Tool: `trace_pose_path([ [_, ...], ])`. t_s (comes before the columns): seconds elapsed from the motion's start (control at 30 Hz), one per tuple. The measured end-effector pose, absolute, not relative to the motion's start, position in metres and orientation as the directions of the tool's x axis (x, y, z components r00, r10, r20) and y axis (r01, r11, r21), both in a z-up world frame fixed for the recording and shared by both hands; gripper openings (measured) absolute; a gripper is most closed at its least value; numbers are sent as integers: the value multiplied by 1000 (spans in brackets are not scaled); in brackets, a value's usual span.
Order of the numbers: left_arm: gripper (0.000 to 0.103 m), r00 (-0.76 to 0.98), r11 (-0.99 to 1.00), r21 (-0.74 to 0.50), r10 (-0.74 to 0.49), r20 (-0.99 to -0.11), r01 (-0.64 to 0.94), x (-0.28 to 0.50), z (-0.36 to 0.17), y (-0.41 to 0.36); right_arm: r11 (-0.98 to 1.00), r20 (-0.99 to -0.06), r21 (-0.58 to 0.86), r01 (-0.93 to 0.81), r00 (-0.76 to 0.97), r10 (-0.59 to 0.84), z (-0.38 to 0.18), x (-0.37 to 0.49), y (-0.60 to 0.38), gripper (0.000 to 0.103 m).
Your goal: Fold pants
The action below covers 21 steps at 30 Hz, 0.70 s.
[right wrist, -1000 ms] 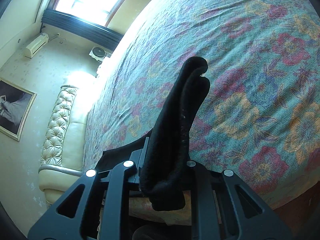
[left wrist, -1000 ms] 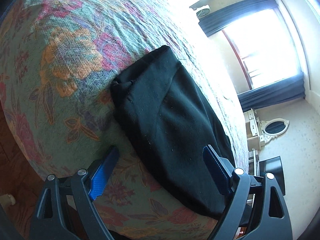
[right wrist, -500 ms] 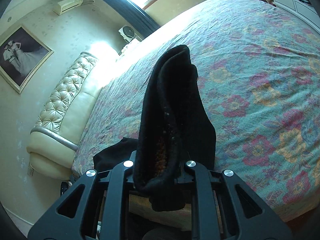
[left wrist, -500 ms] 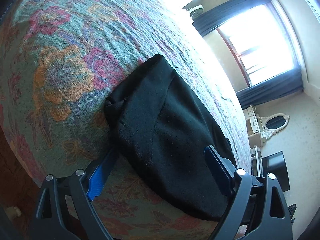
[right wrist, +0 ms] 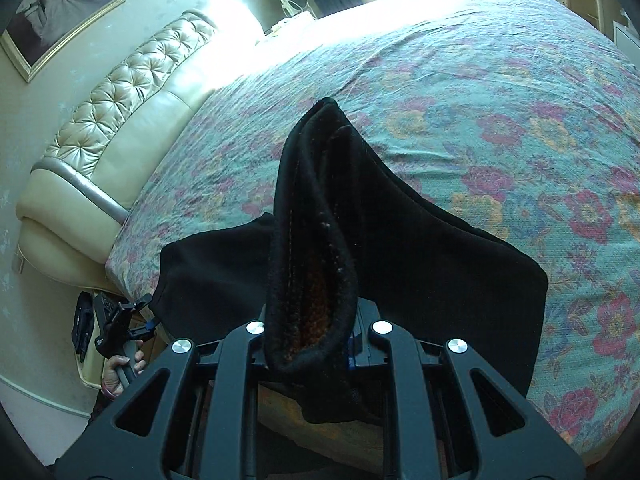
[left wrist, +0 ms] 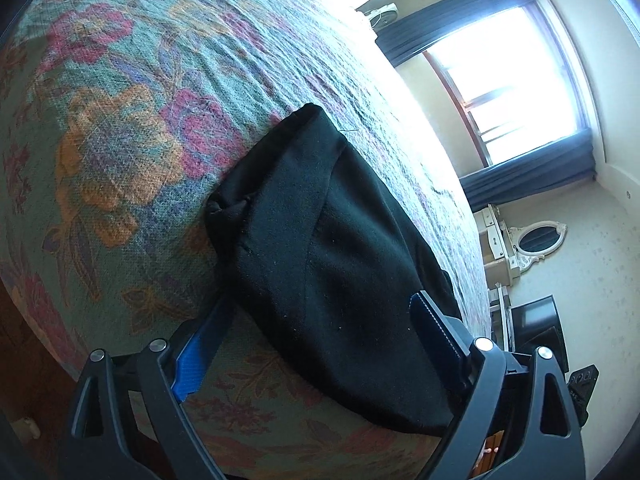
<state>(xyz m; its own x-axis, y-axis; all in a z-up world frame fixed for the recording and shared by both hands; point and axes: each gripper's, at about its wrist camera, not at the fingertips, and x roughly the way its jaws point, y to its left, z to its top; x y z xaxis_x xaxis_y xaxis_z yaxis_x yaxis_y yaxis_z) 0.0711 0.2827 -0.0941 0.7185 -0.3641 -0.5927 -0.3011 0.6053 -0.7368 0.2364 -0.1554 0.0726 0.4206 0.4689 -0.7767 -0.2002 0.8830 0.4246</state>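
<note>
Black pants [left wrist: 320,248] lie folded on a floral bedspread [left wrist: 120,128] near the bed's edge. My left gripper [left wrist: 316,332] is open, its blue-padded fingers [left wrist: 200,348] straddling the near end of the pants, one on each side. My right gripper [right wrist: 312,332] is shut on a bunched end of the pants [right wrist: 316,240] and holds it raised above the bed, while the rest of the cloth [right wrist: 440,264] spreads flat behind. The left gripper also shows in the right wrist view [right wrist: 116,328], at the bed's far corner.
The bedspread [right wrist: 480,100] covers a wide bed with a tufted cream headboard [right wrist: 120,120]. A bright window with dark curtains [left wrist: 520,80], a dresser with an oval mirror [left wrist: 536,240] and a dark screen [left wrist: 536,332] stand beyond the bed.
My right gripper has lifted and swung its bunched end of the pants, so more flat cloth shows behind it. My left gripper has slid forward along the pants and stayed open.
</note>
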Motion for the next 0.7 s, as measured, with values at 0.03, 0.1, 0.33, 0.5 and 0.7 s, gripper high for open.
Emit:
trace_pose_path([
  [0.03,89,717,605,-737,-366,-593,-301,70,-94,282,894,-794,398,-207,411,449,64,238,-144,17],
  [0.1,89,715,601,-740,-371,-593,-302,76,-90,281,907,-823,361,-217,384,419,46,241,-123,17],
  [0.33,89,735,575,-765,-378,-563,-290,75,-95,287,926,-889,265,-268,305,343,-6,244,-63,18],
  [0.5,89,731,612,-743,-370,-573,-272,76,-93,282,931,-914,196,-307,286,287,-28,242,-35,36],
  [0.7,89,766,510,-806,-375,-522,-300,73,-99,295,897,-880,314,-310,259,398,-36,230,-26,75],
])
